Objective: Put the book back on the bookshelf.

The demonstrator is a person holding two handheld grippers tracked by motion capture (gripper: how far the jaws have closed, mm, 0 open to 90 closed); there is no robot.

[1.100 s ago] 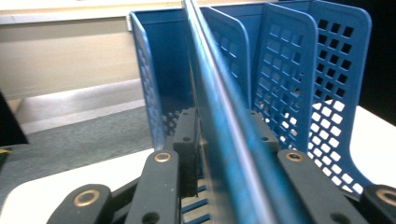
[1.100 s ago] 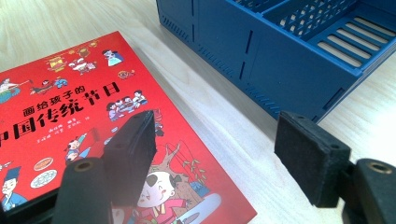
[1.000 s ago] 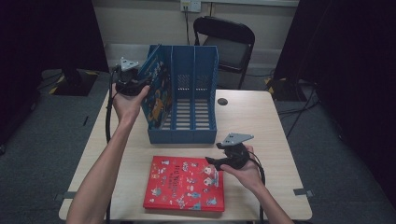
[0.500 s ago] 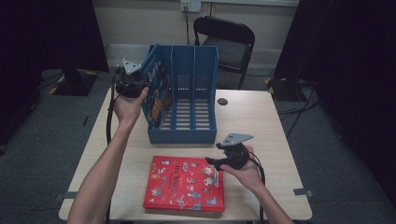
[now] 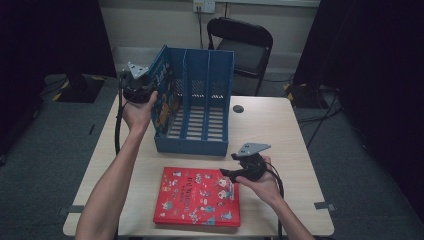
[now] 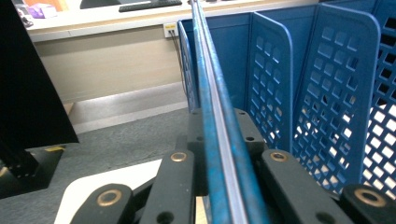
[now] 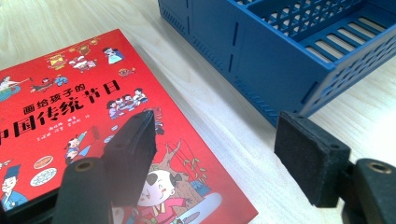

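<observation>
A thin blue picture book [image 5: 161, 95] stands on edge at the left end of the blue file rack [image 5: 200, 112]. My left gripper [image 5: 137, 85] is at its top and has just been closing; it is shut on the book's edge [image 6: 215, 140], which runs between the jaws. A red picture book [image 5: 197, 196] lies flat on the table in front of the rack. My right gripper [image 5: 231, 172] rests at this book's right edge, open. One pad [image 7: 135, 140] hangs over the red cover [image 7: 70, 93], the other over bare table, with nothing between them.
The rack [image 7: 280, 51] has three slots with perforated dividers [image 6: 345, 93] and fills the middle of the wooden table [image 5: 280, 130]. A small dark disc [image 5: 238, 108] lies on the table right of the rack. A black folding chair [image 5: 245, 45] stands behind the table.
</observation>
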